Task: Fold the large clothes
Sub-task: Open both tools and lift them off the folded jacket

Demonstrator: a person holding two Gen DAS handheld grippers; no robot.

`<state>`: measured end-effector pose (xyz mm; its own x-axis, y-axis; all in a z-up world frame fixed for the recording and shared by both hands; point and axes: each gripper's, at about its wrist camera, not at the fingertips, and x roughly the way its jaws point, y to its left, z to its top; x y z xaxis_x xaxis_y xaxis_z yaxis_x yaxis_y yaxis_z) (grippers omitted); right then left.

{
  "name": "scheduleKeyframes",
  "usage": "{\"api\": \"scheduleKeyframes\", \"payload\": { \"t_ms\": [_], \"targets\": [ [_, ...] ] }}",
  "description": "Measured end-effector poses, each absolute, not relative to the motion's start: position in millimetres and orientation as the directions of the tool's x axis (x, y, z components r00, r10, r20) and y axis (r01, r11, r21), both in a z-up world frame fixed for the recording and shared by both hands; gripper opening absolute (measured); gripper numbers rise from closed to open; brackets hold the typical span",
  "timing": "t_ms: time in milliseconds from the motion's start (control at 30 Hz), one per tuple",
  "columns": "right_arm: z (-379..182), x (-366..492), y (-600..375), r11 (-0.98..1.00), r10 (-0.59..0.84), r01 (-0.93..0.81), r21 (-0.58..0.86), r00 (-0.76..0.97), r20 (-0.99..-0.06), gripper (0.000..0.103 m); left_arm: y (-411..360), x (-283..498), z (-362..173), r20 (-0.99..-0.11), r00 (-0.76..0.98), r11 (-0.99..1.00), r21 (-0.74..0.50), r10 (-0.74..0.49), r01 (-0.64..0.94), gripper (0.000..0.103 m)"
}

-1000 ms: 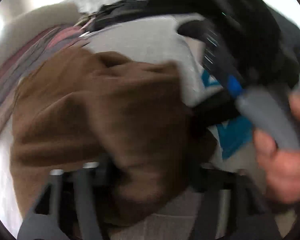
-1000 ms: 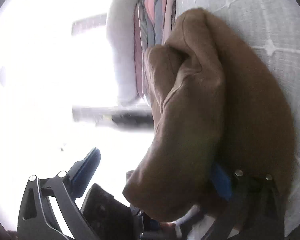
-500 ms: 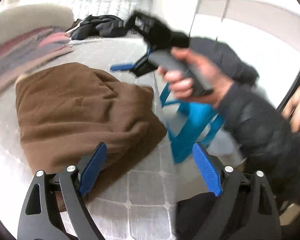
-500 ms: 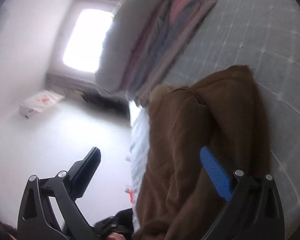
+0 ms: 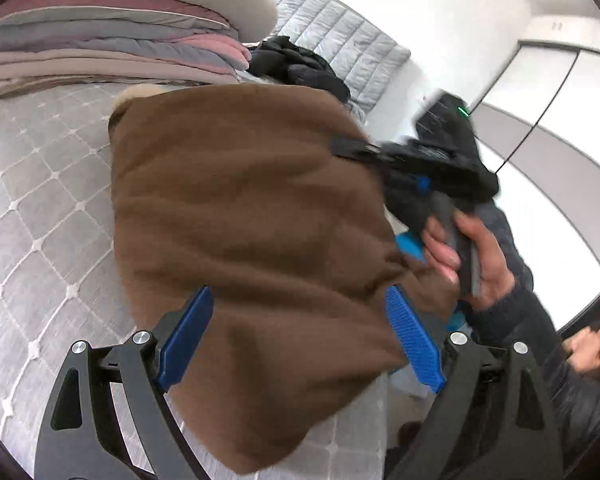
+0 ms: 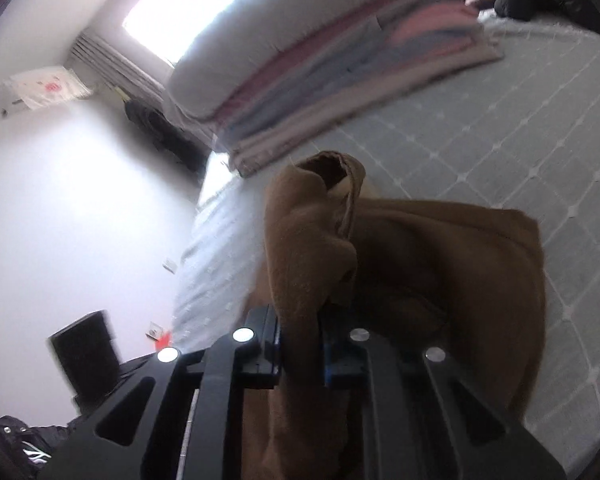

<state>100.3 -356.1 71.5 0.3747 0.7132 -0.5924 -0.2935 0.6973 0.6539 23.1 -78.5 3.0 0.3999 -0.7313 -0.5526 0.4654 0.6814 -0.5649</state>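
We are pinching a thick fold of the soft, heavy brown garment (image 6: 420, 264) in our right gripper (image 6: 300, 356) at the bed's (image 5: 40, 216) near edge, while our left gripper (image 5: 300, 336) is hovering spread above it.

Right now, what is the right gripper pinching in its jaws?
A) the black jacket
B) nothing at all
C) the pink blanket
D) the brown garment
D: in the right wrist view, the right gripper has its jaws shut on a bunched fold of the brown garment.
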Motion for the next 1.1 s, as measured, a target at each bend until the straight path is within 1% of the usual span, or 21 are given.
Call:
{"api": "scheduleKeyframes", "payload": {
  "t_ms": [67, 133, 233, 267, 300, 367, 400, 433, 467, 500, 567, 667, 700, 733, 800, 833, 867, 933, 1000, 1067, 1100],
  "targets": [
    [74, 84, -383, 0.690, 0.709, -0.267, 0.673, 0.437, -0.553, 0.015, -82, 26, 5, -0.528, 0.397, 0.660, -0.582, -0.751, 0.475, 0.085],
    [55, 69, -420, 0.682, 0.696, -0.200, 0.703, 0.473, -0.541, 0.015, -92, 27, 3, -0.527, 0.386, 0.652, -0.576, -0.757, 0.492, 0.087],
    [-12, 65, -453, 0.720, 0.648, -0.044, 0.693, 0.398, -0.649, 0.016, -109, 29, -14, -0.568, 0.334, 0.652, -0.566, -0.752, 0.505, 0.087],
    [-29, 61, -457, 0.697, 0.668, -0.016, 0.717, 0.378, -0.641, 0.020, -114, 28, -20, -0.581, 0.337, 0.662, -0.548, -0.741, 0.511, 0.089],
    [-36, 57, -463, 0.655, 0.698, -0.009, 0.756, 0.391, -0.600, 0.027, -116, 28, -24, -0.586, 0.342, 0.667, -0.534, -0.735, 0.520, 0.093],
    [-25, 48, -474, 0.619, 0.705, -0.029, 0.785, 0.460, -0.539, 0.040, -117, 24, -27, -0.591, 0.370, 0.684, -0.494, -0.717, 0.536, 0.094],
    [-18, 45, -481, 0.611, 0.692, -0.026, 0.791, 0.502, -0.519, 0.061, -116, 24, -29, -0.594, 0.380, 0.692, -0.483, -0.709, 0.536, 0.094],
    [-13, 43, -487, 0.607, 0.679, -0.014, 0.795, 0.528, -0.509, 0.078, -113, 26, -31, -0.590, 0.383, 0.692, -0.488, -0.711, 0.533, 0.095],
    [-7, 42, -495, 0.596, 0.664, 0.002, 0.803, 0.562, -0.494, 0.081, -110, 29, -33, -0.581, 0.378, 0.683, -0.504, -0.721, 0.528, 0.095],
    [-3, 44, -499, 0.600, 0.645, 0.018, 0.800, 0.580, -0.497, 0.082, -108, 30, -33, -0.572, 0.374, 0.675, -0.518, -0.730, 0.525, 0.095],
    [-5, 55, -499, 0.629, 0.622, 0.059, 0.775, 0.560, -0.547, 0.084, -106, 31, -34, -0.562, 0.367, 0.664, -0.538, -0.741, 0.519, 0.095],
    [-34, 84, -483, 0.647, 0.644, 0.121, 0.753, 0.442, -0.624, 0.085, -106, 28, -33, -0.568, 0.369, 0.669, -0.528, -0.736, 0.523, 0.095],
    [-44, 99, -466, 0.617, 0.697, 0.108, 0.779, 0.385, -0.605, 0.086, -107, 27, -34, -0.570, 0.370, 0.671, -0.522, -0.734, 0.526, 0.095],
    [-43, 108, -453, 0.620, 0.707, 0.081, 0.781, 0.374, -0.600, 0.086, -106, 24, -33, -0.570, 0.371, 0.672, -0.522, -0.733, 0.525, 0.095],
    [-14, 120, -425, 0.675, 0.690, -0.072, 0.734, 0.413, -0.594, 0.086, -104, 25, -33, -0.570, 0.380, 0.679, -0.527, -0.729, 0.512, 0.095],
    [-7, 122, -419, 0.688, 0.686, -0.109, 0.718, 0.422, -0.593, 0.086, -103, 26, -34, -0.575, 0.388, 0.688, -0.526, -0.721, 0.500, 0.095],
    [-4, 126, -414, 0.728, 0.654, -0.121, 0.675, 0.421, -0.629, 0.086, -102, 24, -35, -0.578, 0.392, 0.694, -0.526, -0.716, 0.492, 0.095],
    [-15, 136, -412, 0.868, 0.474, -0.045, 0.495, 0.373, -0.797, 0.086, -101, 25, -39, -0.565, 0.386, 0.681, -0.544, -0.729, 0.490, 0.095],
    [-16, 129, -426, 0.889, 0.407, 0.043, 0.455, 0.380, -0.831, 0.086, -102, 24, -39, -0.558, 0.380, 0.671, -0.549, -0.738, 0.498, 0.095],
    [6, 109, -429, 0.907, 0.343, 0.066, 0.416, 0.454, -0.822, 0.087, -102, 25, -38, -0.566, 0.385, 0.681, -0.545, -0.729, 0.489, 0.095],
    [25, 97, -426, 0.901, 0.340, 0.068, 0.428, 0.503, -0.795, 0.087, -102, 25, -39, -0.567, 0.388, 0.684, -0.543, -0.727, 0.487, 0.095]
  ]
}}
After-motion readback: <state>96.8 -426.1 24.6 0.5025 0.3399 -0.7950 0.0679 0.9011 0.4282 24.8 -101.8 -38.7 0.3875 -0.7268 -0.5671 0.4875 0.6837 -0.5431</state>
